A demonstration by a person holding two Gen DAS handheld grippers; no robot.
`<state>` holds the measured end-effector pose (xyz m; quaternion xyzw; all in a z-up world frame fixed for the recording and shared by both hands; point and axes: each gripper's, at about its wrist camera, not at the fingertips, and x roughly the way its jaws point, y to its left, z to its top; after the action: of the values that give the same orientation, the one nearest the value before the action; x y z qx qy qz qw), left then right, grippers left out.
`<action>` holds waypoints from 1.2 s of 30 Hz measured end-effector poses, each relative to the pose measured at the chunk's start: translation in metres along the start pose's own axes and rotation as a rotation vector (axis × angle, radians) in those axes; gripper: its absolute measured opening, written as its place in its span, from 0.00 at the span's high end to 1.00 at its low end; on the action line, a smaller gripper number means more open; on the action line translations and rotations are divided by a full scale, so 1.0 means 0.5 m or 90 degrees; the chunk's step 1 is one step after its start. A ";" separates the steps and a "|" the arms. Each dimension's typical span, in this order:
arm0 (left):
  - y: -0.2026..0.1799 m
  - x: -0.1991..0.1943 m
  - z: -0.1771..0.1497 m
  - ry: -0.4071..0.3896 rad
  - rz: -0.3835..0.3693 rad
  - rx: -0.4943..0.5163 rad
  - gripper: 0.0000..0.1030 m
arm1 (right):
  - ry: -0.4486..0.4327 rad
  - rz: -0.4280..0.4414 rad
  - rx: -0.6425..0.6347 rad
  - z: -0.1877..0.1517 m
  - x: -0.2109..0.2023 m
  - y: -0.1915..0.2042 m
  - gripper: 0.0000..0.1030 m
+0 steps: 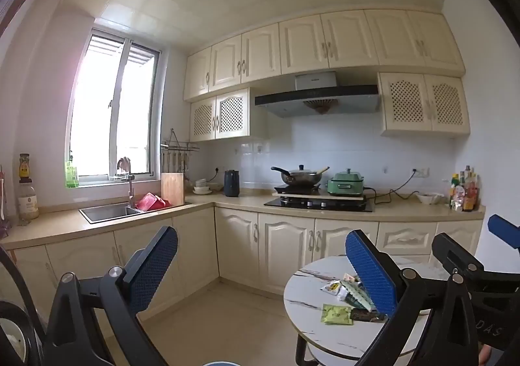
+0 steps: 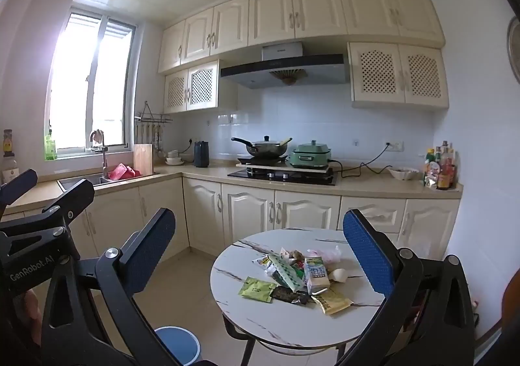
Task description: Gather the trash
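Marble-patterned round table [image 2: 260, 310] is strewn with wrappers [image 2: 292, 275], beside cream kitchen cabinets [image 2: 247, 207]. Both grippers, left gripper [image 1: 260, 271] and right gripper [image 2: 260, 252], are held wide apart, empty.

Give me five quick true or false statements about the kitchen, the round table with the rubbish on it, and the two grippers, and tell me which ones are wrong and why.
1. The wrappers lie on a round table. True.
2. The right gripper is shut on a wrapper. False: its jaws stand wide open with nothing between them.
3. A blue bin stands on the floor beside the table. True.
4. The green cooker sits in the sink. False: it sits on a board over the hob, beside the pan.
5. The left gripper is open and holds nothing. True.
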<state>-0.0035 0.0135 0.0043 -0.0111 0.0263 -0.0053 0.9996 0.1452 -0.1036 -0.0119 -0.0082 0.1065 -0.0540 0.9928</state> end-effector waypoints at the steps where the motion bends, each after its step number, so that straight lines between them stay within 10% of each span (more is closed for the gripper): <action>1: 0.001 0.001 0.000 -0.001 -0.001 -0.001 0.01 | 0.002 -0.001 -0.001 0.002 -0.002 -0.002 0.00; 36: -0.009 -0.004 -0.006 -0.011 0.005 0.019 0.01 | -0.013 0.018 0.007 0.013 -0.018 -0.029 0.00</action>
<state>-0.0056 0.0091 0.0016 0.0036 0.0175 -0.0019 0.9998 0.1363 -0.1172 -0.0030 -0.0019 0.0963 -0.0403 0.9945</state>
